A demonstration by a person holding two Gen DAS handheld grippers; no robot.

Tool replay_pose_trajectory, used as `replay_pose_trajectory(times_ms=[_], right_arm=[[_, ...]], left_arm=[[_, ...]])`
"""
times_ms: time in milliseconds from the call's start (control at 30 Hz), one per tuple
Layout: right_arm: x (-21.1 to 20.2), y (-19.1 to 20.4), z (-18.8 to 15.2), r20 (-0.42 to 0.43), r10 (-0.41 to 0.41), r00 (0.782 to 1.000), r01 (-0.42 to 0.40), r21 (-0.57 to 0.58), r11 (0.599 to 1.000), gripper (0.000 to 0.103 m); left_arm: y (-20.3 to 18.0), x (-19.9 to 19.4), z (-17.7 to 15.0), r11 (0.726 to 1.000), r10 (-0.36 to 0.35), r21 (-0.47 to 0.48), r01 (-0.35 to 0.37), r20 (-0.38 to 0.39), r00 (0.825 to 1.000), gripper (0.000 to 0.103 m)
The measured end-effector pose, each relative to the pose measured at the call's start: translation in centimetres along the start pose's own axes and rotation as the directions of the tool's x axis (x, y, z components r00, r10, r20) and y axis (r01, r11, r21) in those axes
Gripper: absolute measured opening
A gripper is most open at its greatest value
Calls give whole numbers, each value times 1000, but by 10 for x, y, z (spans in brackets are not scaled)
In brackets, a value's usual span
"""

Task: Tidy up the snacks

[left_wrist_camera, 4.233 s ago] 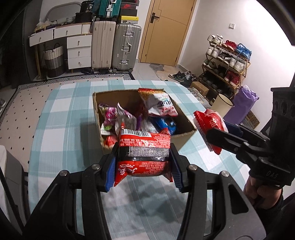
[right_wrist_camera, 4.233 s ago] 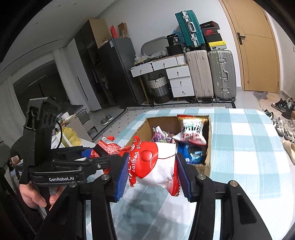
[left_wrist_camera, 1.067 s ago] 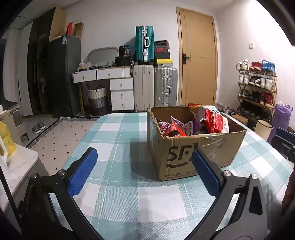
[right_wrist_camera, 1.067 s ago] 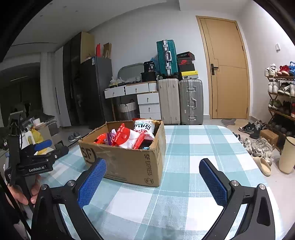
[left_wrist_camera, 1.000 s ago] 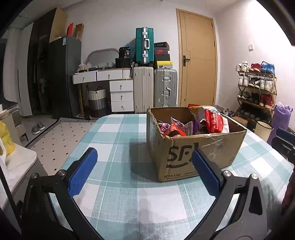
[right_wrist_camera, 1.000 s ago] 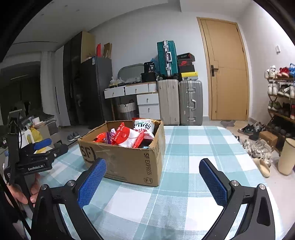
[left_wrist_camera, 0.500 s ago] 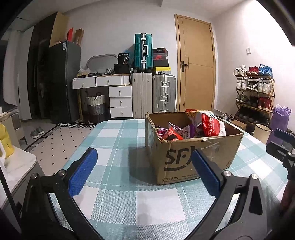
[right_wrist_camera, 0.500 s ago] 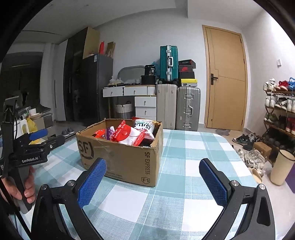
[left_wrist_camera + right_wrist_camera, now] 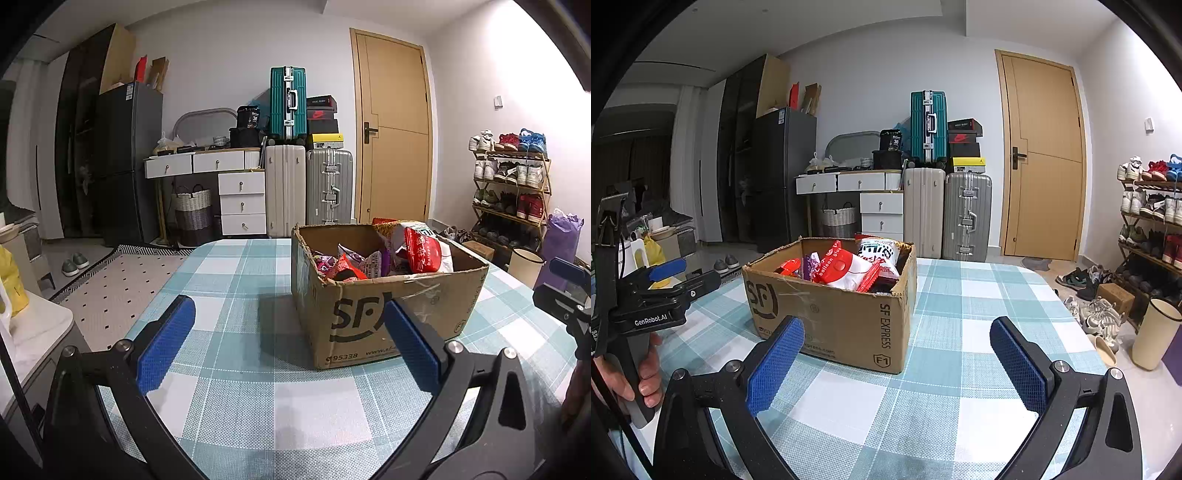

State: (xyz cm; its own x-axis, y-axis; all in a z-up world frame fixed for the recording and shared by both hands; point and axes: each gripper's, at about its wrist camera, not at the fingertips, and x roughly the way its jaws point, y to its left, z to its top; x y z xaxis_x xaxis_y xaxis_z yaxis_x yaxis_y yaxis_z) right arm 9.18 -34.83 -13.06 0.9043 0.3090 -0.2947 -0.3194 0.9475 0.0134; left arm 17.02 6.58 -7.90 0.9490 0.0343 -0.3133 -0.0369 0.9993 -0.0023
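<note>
Both claws emptied, snacks now boxed

Suitcases, shoe rack, wooden door.

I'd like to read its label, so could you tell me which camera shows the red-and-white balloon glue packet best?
The right wrist view: the balloon glue packet lies face-up atop the cardboard box, lettering legible. In the left wrist view the packet stands edge-on behind the box wall, partly hidden.
</note>
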Motion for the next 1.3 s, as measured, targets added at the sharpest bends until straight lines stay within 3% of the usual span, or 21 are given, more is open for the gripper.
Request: replay_pose_trajectory(times_ms=[1300], right_arm=[[2,1,0,-4,2,1000,-2,0,1000,103]], left_arm=[[0,0,0,1000,0,0,0,1,1000,102]])
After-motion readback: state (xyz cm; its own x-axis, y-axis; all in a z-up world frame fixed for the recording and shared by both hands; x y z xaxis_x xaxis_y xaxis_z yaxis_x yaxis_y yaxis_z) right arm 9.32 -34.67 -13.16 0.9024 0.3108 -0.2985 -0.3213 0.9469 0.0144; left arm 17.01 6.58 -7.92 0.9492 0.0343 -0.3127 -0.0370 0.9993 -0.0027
